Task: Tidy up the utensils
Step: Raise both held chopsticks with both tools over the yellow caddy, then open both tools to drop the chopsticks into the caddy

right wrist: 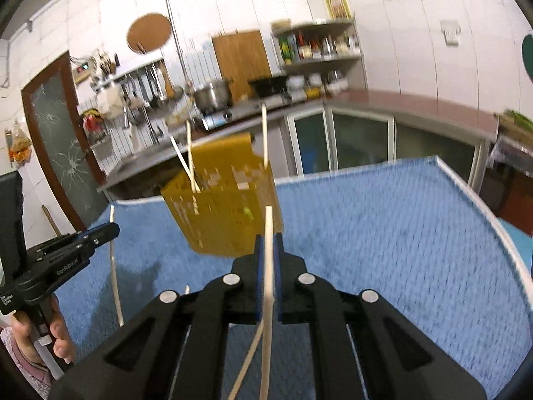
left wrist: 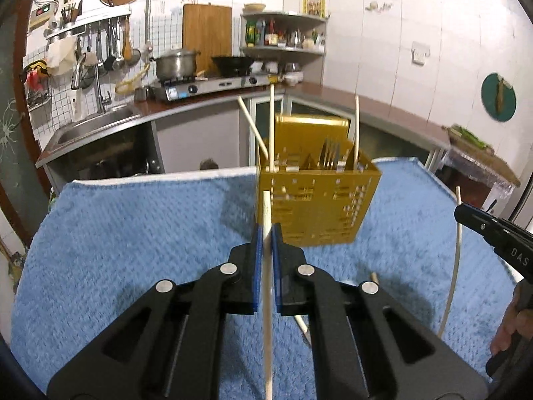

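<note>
A gold perforated utensil caddy (left wrist: 316, 206) (right wrist: 226, 206) stands on the blue towel (left wrist: 133, 250) (right wrist: 399, 233). It holds forks (left wrist: 329, 156) and three upright chopsticks (left wrist: 271, 126). In the left wrist view my left gripper (left wrist: 267, 231) is shut on a pale chopstick (left wrist: 266, 300), raised just short of the caddy. My right gripper (right wrist: 268, 240) is shut on another chopstick (right wrist: 268, 283), also in front of the caddy. Each gripper shows at the edge of the other view, the right gripper (left wrist: 466, 215) and the left gripper (right wrist: 113, 230). A loose chopstick (right wrist: 246, 363) lies on the towel below.
Behind the towel runs a kitchen counter with a sink (left wrist: 96, 123), a stove with a pot (left wrist: 176, 63) and a wok, and a corner shelf of bottles (left wrist: 283, 33). A person's hand (right wrist: 60, 340) holds the left gripper's handle. A cluttered side table (left wrist: 479, 156) stands at the right.
</note>
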